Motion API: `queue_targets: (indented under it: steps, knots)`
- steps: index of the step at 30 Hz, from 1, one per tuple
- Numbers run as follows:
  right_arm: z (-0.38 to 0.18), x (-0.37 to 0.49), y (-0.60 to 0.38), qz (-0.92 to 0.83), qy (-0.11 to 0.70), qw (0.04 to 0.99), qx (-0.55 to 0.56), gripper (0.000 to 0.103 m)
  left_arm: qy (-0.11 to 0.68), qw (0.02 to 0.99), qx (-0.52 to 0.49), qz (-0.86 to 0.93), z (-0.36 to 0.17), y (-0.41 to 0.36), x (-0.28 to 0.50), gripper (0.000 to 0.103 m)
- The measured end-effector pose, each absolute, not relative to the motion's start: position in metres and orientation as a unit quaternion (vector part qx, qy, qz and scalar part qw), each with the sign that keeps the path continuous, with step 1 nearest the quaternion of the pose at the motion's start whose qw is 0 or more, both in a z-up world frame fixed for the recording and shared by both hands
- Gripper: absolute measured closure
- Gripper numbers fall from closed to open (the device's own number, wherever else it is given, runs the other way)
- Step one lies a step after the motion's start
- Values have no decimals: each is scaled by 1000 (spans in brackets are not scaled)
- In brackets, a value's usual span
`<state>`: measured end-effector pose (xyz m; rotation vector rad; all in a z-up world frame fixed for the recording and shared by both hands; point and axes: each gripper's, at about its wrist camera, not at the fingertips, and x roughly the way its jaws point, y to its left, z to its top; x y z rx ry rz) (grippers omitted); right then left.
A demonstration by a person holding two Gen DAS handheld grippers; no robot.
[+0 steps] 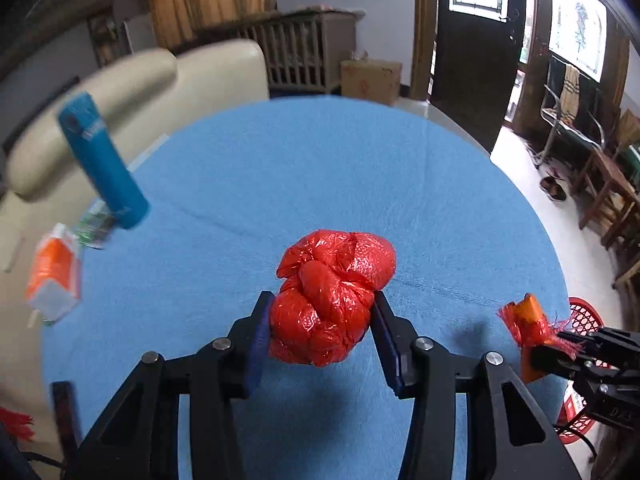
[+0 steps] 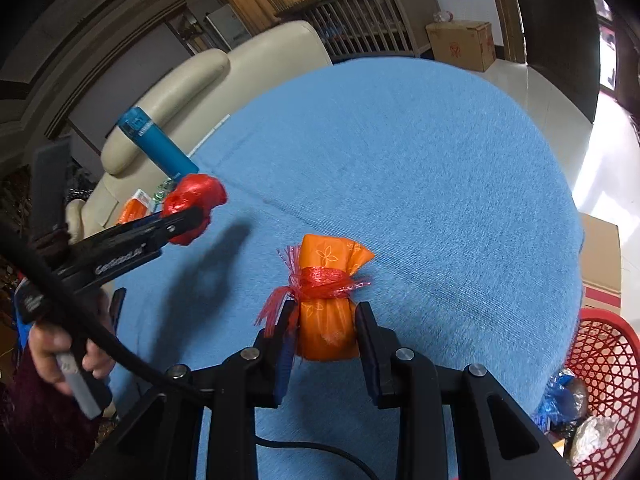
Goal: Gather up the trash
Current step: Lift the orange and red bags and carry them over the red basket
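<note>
Blue-clothed round table [image 1: 320, 168]; cream sofa [image 1: 168, 80] behind | left gripper [image 1: 320, 320] clamps red bag wad [image 1: 332, 296]; right gripper [image 2: 324, 332] clamps orange packet [image 2: 326, 320] | gripper lettering blurred

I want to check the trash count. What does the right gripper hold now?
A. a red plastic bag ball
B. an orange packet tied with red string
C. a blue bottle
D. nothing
B: the right gripper is closed on the orange packet; the left gripper has the red bag ball.

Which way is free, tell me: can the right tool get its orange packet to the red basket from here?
Probably yes. The right tool grips the orange packet above the blue table; the red basket sits open just past the edge, nothing between.
</note>
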<state>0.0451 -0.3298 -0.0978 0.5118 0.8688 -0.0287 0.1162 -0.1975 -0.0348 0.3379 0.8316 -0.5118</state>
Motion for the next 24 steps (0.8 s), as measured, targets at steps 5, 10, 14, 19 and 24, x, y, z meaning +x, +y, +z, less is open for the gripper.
queue_targets:
  steps: [5,10,14,19,24]
  knots:
    - [-74,15,-325,-15,393,887,240,72,354,892,170,-223,-7,-186,73,54]
    - [-50,-14,-318,-16,370,899,232,72,327,904,169,-216,14,-170,40,53]
    - [-31,-32,-310,-14,353,908,225,72,302,912,173,-215,29,-164,16,53]
    - [-11,-53,-304,-13,330,918,218,72,279,918,179,-216,39,-160,-6,53]
    - [4,-71,-296,-11,311,927,210,72,264,922,174,-224,50,-159,-23,53]
